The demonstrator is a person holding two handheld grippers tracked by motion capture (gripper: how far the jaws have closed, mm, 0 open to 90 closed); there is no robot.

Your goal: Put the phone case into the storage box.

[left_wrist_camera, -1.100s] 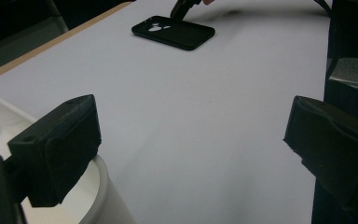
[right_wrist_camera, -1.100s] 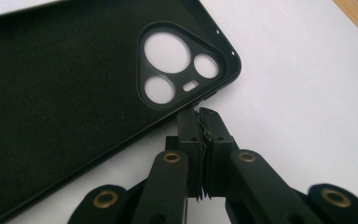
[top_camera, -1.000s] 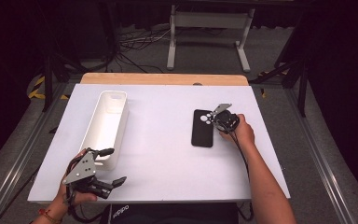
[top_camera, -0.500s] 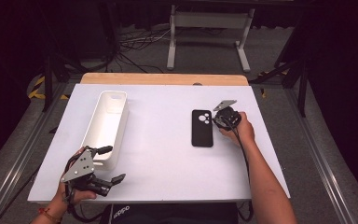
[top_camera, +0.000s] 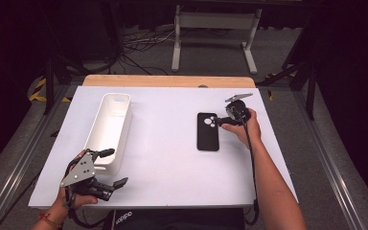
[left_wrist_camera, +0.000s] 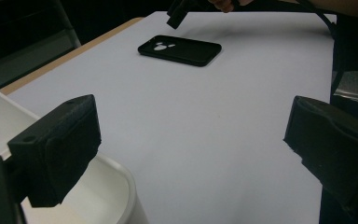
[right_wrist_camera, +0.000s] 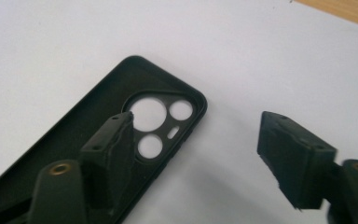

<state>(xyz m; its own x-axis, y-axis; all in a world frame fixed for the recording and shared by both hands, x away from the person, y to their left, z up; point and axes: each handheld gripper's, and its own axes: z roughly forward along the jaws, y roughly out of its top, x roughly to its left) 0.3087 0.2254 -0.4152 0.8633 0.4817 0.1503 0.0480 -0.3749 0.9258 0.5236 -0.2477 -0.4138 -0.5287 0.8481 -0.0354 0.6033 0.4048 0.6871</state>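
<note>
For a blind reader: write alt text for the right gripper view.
A black phone case lies open side up on the white table, camera cutouts showing. The right gripper hangs above it; its jaws have just been opening, one over the case, one over bare table, nothing held.

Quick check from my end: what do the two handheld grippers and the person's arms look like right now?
Both grippers are black with blocky, dark-padded fingers. The left gripper and the right gripper each carry a grey three-cornered plate, and brass-coloured screw holes show near the finger bases. A black cable trails from each. The forearms are sleeveless; a red band circles the left wrist.
</note>
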